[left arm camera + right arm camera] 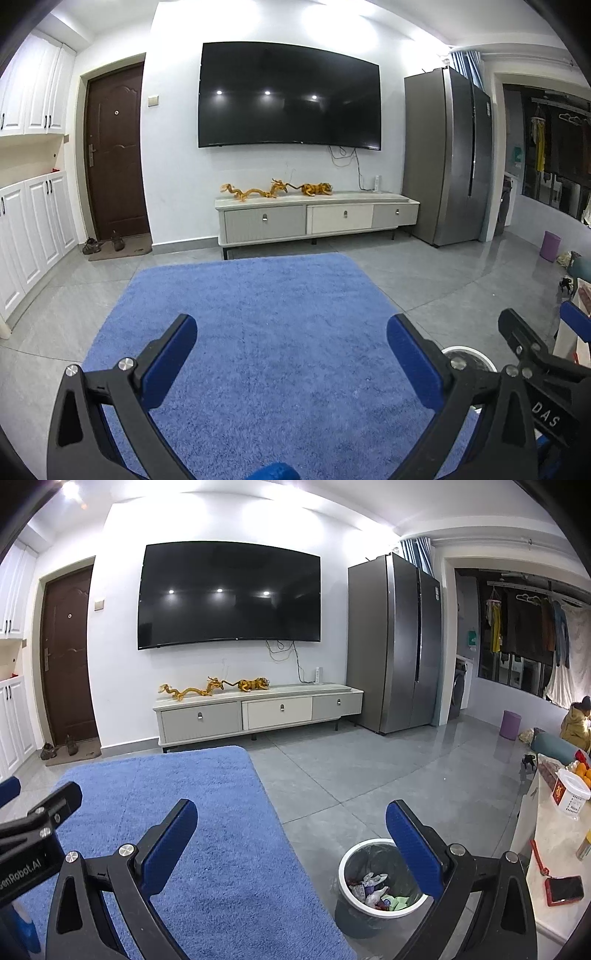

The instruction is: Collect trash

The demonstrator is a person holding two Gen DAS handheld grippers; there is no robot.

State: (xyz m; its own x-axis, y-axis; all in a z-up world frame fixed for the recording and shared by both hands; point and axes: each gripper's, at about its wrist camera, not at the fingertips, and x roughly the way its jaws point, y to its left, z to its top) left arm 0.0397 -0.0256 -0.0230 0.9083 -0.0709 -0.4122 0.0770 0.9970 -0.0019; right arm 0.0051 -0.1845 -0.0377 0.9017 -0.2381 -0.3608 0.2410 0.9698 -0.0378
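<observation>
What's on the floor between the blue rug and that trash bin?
Nothing: in the right wrist view only bare grey floor tile separates the blue rug from the trash bin.

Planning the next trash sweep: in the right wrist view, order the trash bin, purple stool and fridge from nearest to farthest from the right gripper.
1. Trash bin, just below the right gripper, on the floor.
2. Purple stool, far right.
3. Fridge, against the back wall.

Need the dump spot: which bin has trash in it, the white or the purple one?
The white bin, beside the right claw; wrappers show inside. The purple bin stands far off.
</observation>
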